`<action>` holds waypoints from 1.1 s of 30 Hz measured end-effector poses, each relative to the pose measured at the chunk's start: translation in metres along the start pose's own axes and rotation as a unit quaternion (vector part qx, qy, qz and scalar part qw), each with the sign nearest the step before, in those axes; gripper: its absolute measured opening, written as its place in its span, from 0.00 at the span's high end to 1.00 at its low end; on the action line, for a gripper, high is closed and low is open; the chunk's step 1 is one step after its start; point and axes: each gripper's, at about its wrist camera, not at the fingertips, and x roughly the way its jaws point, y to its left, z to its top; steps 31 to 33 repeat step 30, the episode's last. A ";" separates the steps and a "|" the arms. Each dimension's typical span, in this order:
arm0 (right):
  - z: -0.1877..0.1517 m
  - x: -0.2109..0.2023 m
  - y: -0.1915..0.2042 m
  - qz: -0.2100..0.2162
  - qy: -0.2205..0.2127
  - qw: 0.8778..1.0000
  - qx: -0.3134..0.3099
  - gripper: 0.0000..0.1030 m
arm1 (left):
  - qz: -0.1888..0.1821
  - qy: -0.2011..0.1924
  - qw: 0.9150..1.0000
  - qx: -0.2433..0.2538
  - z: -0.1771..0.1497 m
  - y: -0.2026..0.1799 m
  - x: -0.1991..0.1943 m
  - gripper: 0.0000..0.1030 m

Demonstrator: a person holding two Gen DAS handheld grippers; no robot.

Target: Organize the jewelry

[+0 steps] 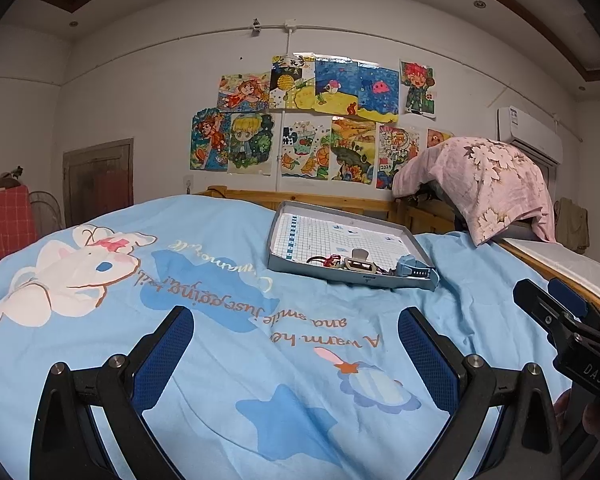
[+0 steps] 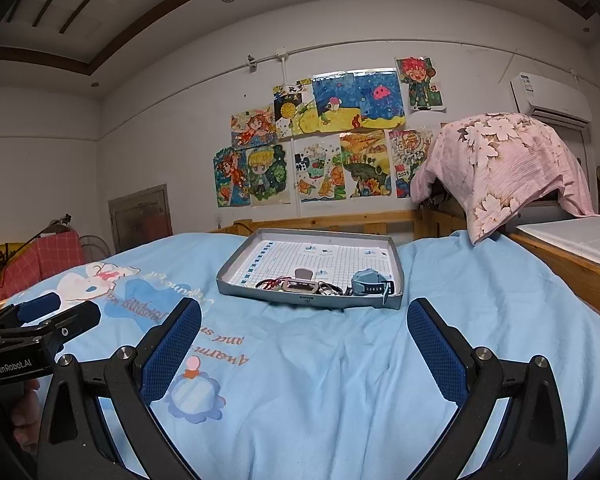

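Both blue-padded tongs, left (image 1: 296, 334) and right (image 2: 304, 326), gape wide and empty over a light-blue cartoon bedspread (image 2: 340, 380); at twelve o'clock, a shallow grey cardboard tray (image 2: 236, 266) holds what seem tangled trinkets (image 2: 300, 285).

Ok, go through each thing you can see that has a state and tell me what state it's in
Left claw: open, empty, above the bedcover.
Right claw: open, empty, above the bedcover.
Shallow grey cardboard tray: lidless, resting on the light blue cartoon-print bedcover.
Blue-grey strap watch: lying in the tray's near right corner.
Tangle of red and dark cords with a beige clasp: heaped along the tray's near edge.
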 end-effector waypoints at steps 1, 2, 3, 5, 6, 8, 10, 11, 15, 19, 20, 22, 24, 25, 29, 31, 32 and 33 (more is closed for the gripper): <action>0.000 0.000 0.001 0.003 0.000 1.000 0.001 0.02 | 0.000 0.000 1.000 0.000 0.000 0.000 0.000 0.00; 0.000 0.000 0.001 0.005 -0.001 1.000 0.001 0.02 | 0.000 0.000 1.000 0.001 0.001 0.001 0.001 0.00; 0.000 0.000 0.002 0.006 -0.002 1.000 0.000 0.02 | 0.000 0.000 1.000 0.000 0.000 0.001 0.000 0.00; -0.001 -0.001 0.003 0.007 -0.003 1.000 -0.001 0.02 | -0.001 0.000 1.000 0.000 0.000 0.001 0.000 0.00; -0.001 -0.001 0.004 0.008 -0.003 1.000 -0.002 0.02 | -0.001 0.000 1.000 0.000 0.001 0.001 0.000 0.00; -0.001 -0.001 0.004 0.008 -0.003 1.000 -0.002 0.02 | -0.001 0.000 1.000 0.001 0.001 0.002 0.001 0.00; -0.001 -0.001 0.005 0.008 -0.003 1.000 0.000 0.02 | -0.001 0.000 1.000 0.001 0.001 0.002 0.001 0.00; -0.001 -0.001 0.004 0.008 -0.002 1.000 0.000 0.02 | -0.001 0.000 1.000 0.000 0.001 0.001 0.000 0.00; -0.002 -0.001 0.004 0.009 -0.002 1.000 0.000 0.02 | -0.002 0.001 1.000 -0.001 0.002 0.002 0.001 0.00; -0.002 -0.001 0.004 0.006 -0.003 1.000 -0.002 0.02 | -0.007 0.005 1.000 -0.020 0.002 0.005 -0.001 0.00; -0.002 -0.001 0.004 0.005 -0.003 1.000 -0.003 0.02 | -0.007 0.006 1.000 -0.022 0.001 0.005 -0.002 0.00; -0.003 0.000 0.005 0.005 -0.002 1.000 -0.003 0.02 | -0.003 0.006 1.000 -0.021 0.000 0.004 -0.003 0.00; -0.003 0.000 0.004 0.003 0.001 1.000 0.000 0.02 | -0.001 0.008 1.000 -0.021 0.000 0.005 -0.001 0.00; -0.003 0.001 0.004 0.002 0.003 1.000 0.002 0.02 | -0.001 0.008 1.000 -0.022 -0.002 0.004 -0.002 0.00; -0.004 0.003 0.002 0.002 0.008 1.000 0.010 0.02 | 0.002 0.010 1.000 -0.020 0.001 0.003 0.000 0.00; -0.004 0.003 0.002 0.001 0.007 1.000 0.010 0.02 | 0.002 0.010 1.000 -0.019 0.000 0.001 -0.001 0.00; -0.004 0.003 0.002 0.001 0.007 1.000 0.010 0.02 | 0.002 0.010 1.000 -0.019 0.000 0.001 -0.001 0.00; -0.004 0.003 0.002 0.001 0.007 1.000 0.010 0.02 | 0.002 0.010 1.000 -0.019 0.000 0.001 -0.001 0.00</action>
